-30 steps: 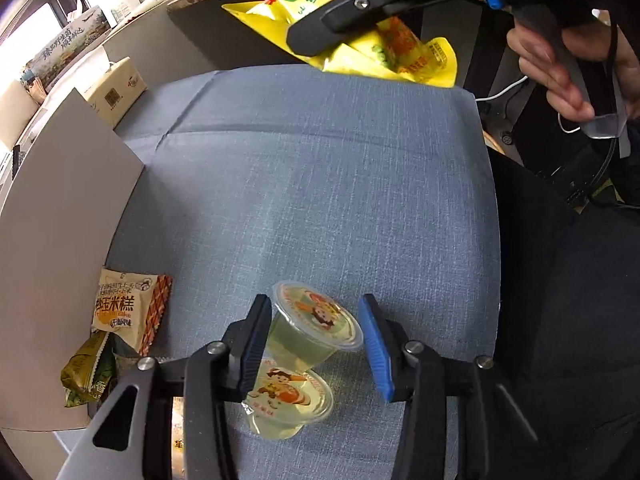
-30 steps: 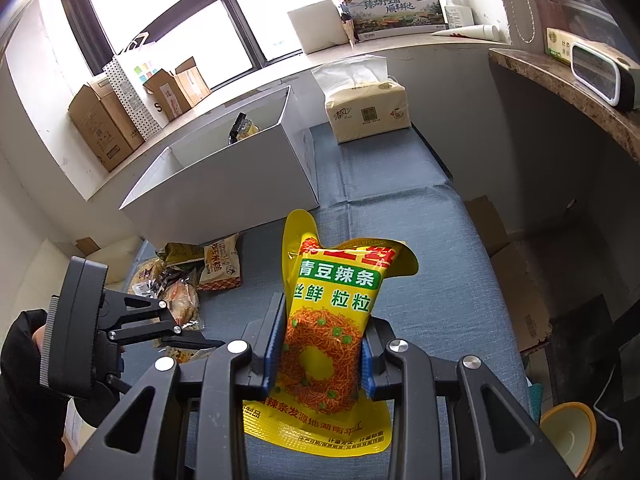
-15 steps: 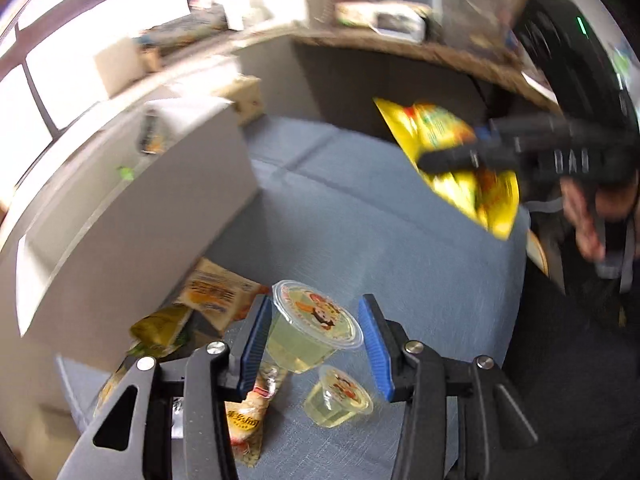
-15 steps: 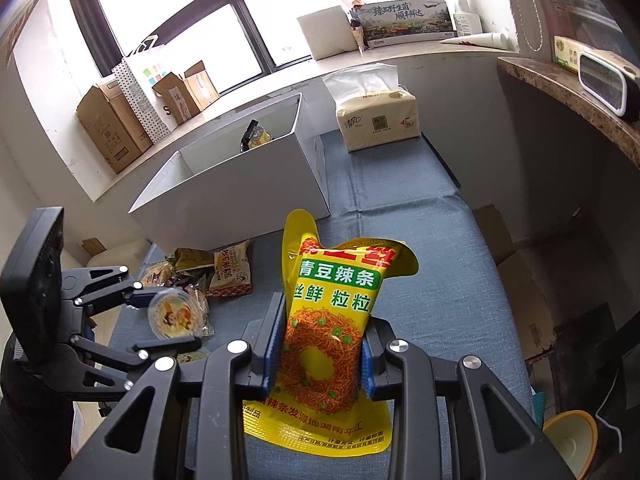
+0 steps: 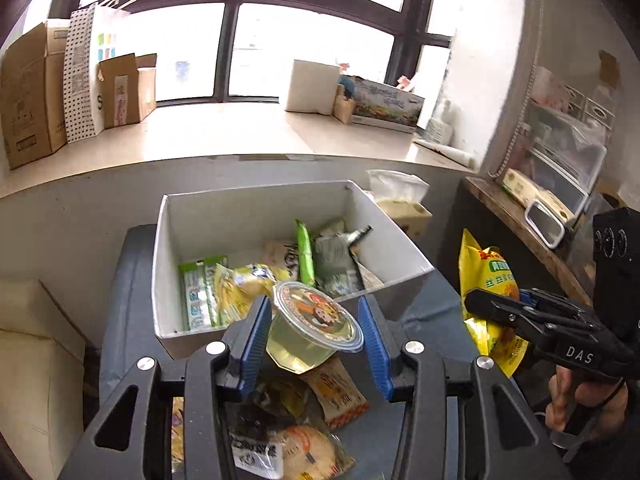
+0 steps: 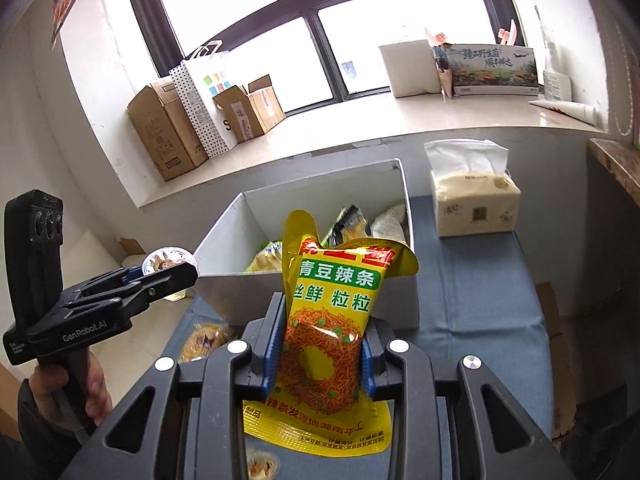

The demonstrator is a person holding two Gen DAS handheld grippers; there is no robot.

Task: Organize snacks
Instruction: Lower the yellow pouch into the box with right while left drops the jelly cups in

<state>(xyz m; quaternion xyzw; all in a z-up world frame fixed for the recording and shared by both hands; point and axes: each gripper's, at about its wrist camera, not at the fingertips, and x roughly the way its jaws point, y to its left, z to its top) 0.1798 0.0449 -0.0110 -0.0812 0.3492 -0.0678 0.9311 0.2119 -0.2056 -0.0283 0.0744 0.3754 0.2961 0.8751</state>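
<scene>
My left gripper (image 5: pixel 316 338) is shut on a clear jelly cup (image 5: pixel 314 326) with a cartoon lid, held in the air just before the near wall of the white box (image 5: pixel 248 208). The box holds several snack packets. My right gripper (image 6: pixel 320 344) is shut on a yellow spicy-strip bag (image 6: pixel 328 320), upright, in front of the same white box (image 6: pixel 320 184). In the left wrist view the yellow bag (image 5: pixel 486 280) and right gripper (image 5: pixel 480 306) hang to the right. In the right wrist view the left gripper (image 6: pixel 180 274) with the jelly cup (image 6: pixel 168 260) is at the left.
Loose snack packets (image 5: pixel 312 432) lie on the blue cloth (image 6: pixel 480 280) below my left gripper. A tissue box (image 6: pixel 472 200) stands right of the white box. Cardboard boxes (image 6: pixel 168 132) and a dotted paper bag line the window sill. A wooden shelf (image 5: pixel 520 220) is at the right.
Both grippers rose and swung toward the white box. The left one lifted the jelly cup off the cloth, leaving a second cup behind, and rolled upright. The right carried the bag closer.
</scene>
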